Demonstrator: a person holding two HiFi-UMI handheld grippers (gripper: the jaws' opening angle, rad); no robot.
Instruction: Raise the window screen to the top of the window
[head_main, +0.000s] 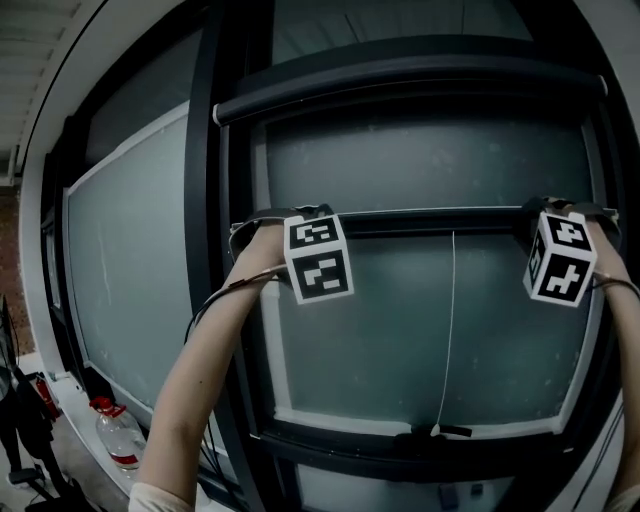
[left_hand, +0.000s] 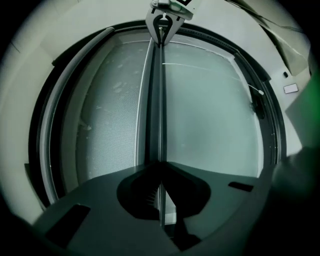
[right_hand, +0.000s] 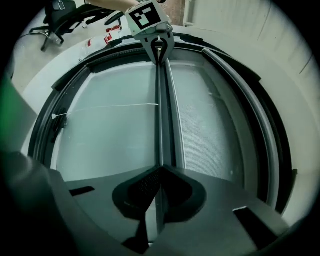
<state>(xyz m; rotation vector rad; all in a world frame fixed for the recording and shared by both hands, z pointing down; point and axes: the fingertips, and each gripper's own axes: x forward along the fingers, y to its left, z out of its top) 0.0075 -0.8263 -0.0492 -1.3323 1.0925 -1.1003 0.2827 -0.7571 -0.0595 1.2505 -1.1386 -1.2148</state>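
Observation:
The window screen's dark bottom bar (head_main: 430, 222) runs level across the window (head_main: 430, 330), about halfway up, with grey mesh (head_main: 430, 160) above it. My left gripper (head_main: 333, 219) is shut on the bar's left end and my right gripper (head_main: 526, 217) is shut on its right end. In the left gripper view the bar (left_hand: 155, 100) runs from between the jaws of my left gripper (left_hand: 160, 172) up to my right gripper (left_hand: 163, 29). The right gripper view shows the bar (right_hand: 161, 110) the same way, from my right gripper (right_hand: 160, 172) to my left gripper (right_hand: 159, 49).
A thin white pull cord (head_main: 447, 330) hangs from the bar to the lower frame. The dark roller housing (head_main: 400, 82) spans the window's top. A second pane (head_main: 130, 260) lies to the left. A clear bottle with a red cap (head_main: 113, 432) stands on the sill at the lower left.

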